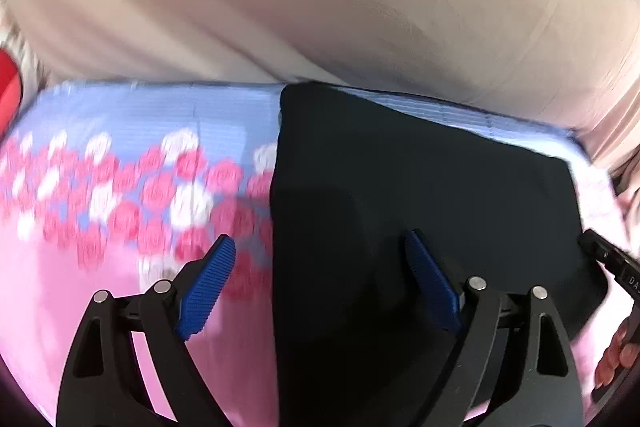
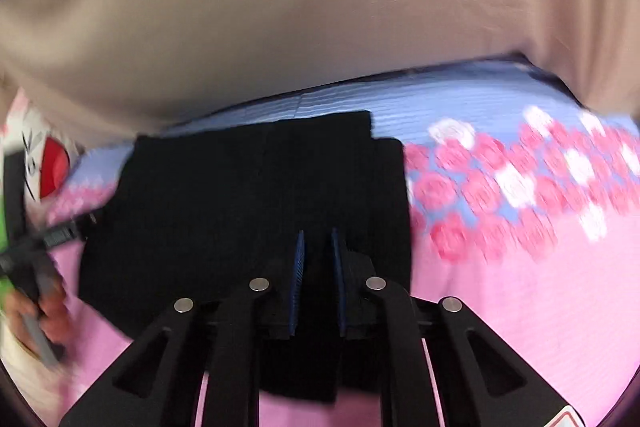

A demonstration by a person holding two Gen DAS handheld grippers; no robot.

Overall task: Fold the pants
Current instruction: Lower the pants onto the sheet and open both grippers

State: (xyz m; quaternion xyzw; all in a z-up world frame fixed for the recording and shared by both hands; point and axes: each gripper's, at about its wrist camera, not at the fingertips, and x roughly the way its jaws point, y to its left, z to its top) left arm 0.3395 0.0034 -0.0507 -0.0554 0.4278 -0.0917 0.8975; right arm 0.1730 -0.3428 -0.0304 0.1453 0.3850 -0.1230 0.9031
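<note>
A: Beige draped fabric backdrop [image 1: 320,7] fills everything beyond the grippers. Under them: a bedsheet, pink with red and white rose print and a pale blue striped band [image 1: 120,131] at the far edge.

B: Pants?

A: Black folded pants [image 1: 420,187], a flat rectangular stack on the sheet. From the left gripper [image 1: 320,247] they lie ahead and to its right; their left edge runs between its two fingers.

B: Left gripper state?

A: Jaws spread wide, blue ribbed pads [image 1: 208,287] apart, nothing pressed. Left pad over the sheet, right pad over the black cloth.

B: Right?

A: Right gripper [image 2: 318,239] has its jaws narrow, a slim gap between the pads. Black cloth lies below and between them; whether the pads pinch it I cannot tell, blurred and dark on dark. Pants [image 2: 248,195] extend ahead and to its left; the top layer sits offset from the one under it at the far right corner.

B: Anything else?

A: A hand [image 1: 616,355] at the right edge of the left view, on the other gripper's handle.
</note>
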